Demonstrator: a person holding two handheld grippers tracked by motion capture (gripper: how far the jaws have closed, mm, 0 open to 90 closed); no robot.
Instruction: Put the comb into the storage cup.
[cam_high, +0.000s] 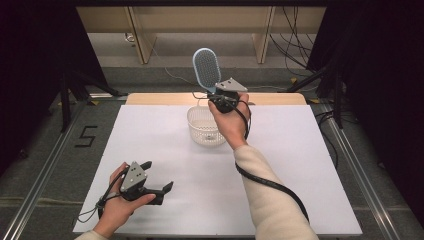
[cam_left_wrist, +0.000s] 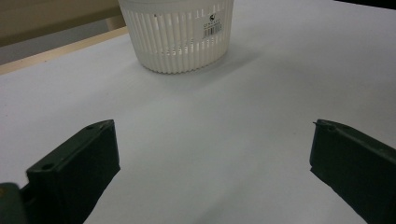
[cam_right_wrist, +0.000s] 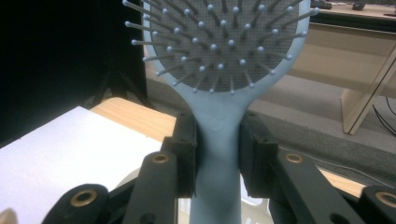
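step: I lower hairbrush (cam_high: 206, 69) into basket (cam_high: 202, 134) | right hand-held gripper (cam_high: 223, 98) clamps its handle, head up, basket just below | left hand-held gripper (cam_high: 156, 180) wide, idle on tabletop (cam_high: 300, 165) | tip: descend straight, release late

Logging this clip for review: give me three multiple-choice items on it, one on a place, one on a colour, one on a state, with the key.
1. Where is the hairbrush?
A. Lying in the basket
B. Held up above the white basket
C. Flat on the table by the left gripper

2. What colour is the hairbrush's body?
A. Light blue
B. Red
C. Black

3. How does the left gripper stand?
A. Shut on the basket
B. Shut on the brush
C. Open, with nothing between its jaws

Key: B, the right gripper holds the brush upright over the basket; A, handle and rim show light blue in the right gripper view; C, its jaws stand wide apart over bare table.
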